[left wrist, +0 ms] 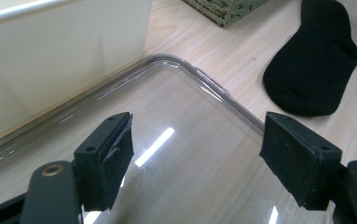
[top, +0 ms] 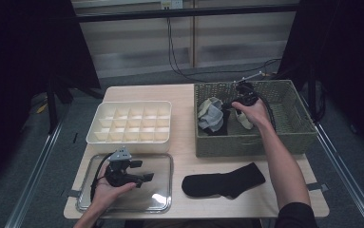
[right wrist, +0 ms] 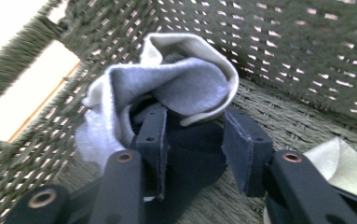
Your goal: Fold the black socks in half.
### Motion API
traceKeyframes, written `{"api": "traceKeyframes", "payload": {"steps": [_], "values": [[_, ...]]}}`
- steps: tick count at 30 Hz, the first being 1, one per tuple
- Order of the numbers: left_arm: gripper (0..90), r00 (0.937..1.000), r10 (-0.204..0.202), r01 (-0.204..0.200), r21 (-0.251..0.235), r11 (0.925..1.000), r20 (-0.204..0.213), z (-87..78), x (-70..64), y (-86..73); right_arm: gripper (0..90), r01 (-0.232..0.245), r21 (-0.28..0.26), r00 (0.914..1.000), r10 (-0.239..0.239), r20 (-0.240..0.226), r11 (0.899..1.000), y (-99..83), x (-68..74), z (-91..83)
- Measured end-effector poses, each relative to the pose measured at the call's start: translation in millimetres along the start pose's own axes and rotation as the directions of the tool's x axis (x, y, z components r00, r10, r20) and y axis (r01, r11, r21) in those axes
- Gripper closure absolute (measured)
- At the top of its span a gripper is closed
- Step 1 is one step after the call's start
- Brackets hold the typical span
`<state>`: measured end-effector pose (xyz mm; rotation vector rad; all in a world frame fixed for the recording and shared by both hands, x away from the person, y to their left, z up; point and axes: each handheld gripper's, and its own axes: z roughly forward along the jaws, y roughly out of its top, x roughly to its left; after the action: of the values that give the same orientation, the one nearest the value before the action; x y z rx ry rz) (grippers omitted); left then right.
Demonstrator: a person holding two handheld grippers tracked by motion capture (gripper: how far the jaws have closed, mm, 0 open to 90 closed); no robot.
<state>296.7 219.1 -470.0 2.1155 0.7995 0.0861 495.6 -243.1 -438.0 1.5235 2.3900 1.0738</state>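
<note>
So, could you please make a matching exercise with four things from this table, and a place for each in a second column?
Things:
1. black sock
2. grey sock
3. left gripper
4. divided white box

Places:
A. inside the woven basket
B. over the clear tray
C. flat on the table, in front of the basket
D. behind the clear tray

Pairs: 1-C, 2-A, 3-B, 4-D

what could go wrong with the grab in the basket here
The right tongs straddle a black sock lying under a bunched grey sock, so closing could pinch both and lift them together. The jaws sit close to the woven basket floor, so a fingertip might snag the weave.
</note>
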Motion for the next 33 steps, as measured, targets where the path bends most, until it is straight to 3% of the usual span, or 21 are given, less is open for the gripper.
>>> {"api": "traceKeyframes", "payload": {"steps": [2,5,9,11,14,17,25,33], "values": [[24.7,1.0000,0.000,0.000,-0.001,1.0000,-0.002,-0.7,0.3,-0.2,55.6,0.002,0.033,0.9999,-0.002,0.014,0.999,0.0,0.7,3.2],[24.6,1.0000,0.000,0.000,0.002,1.0000,0.000,-1.4,0.1,-0.7,47.8,-0.019,0.035,0.9998,0.019,0.003,0.999,-0.9,-0.7,3.9],[24.6,1.0000,0.004,-0.004,0.001,1.0000,0.001,-2.3,-0.5,-0.8,44.1,-0.009,0.101,0.9999,0.008,0.012,0.995,-1.9,0.4,11.7],[24.6,1.0000,0.005,-0.005,-0.003,1.0000,0.000,-2.5,-0.6,-1.1,48.0,-0.010,0.117,1.0000,0.009,0.003,0.993,-1.9,1.8,13.5],[24.5,1.0000,0.006,-0.006,-0.002,1.0000,-0.001,-2.9,-0.7,-1.2,65.1,0.002,0.129,1.0000,0.000,-0.010,0.992,-2.5,4.2,14.0],[24.5,1.0000,0.007,-0.007,0.000,1.0000,-0.003,-2.3,-1.0,-1.1,86.6,0.027,0.085,0.9994,-0.024,-0.026,0.996,-1.2,6.5,9.9],[24.5,1.0000,0.007,-0.007,-0.001,1.0000,-0.006,-2.3,-1.0,-1.2,89.2,0.030,0.050,0.9991,-0.029,-0.030,0.998,-1.7,8.5,3.7],[24.5,0.9999,0.006,-0.006,0.001,1.0000,-0.012,-2.4,-1.2,-1.0,89.4,0.014,-0.025,0.9989,-0.015,-0.044,1.000,-3.6,4.8,-11.0]]}}
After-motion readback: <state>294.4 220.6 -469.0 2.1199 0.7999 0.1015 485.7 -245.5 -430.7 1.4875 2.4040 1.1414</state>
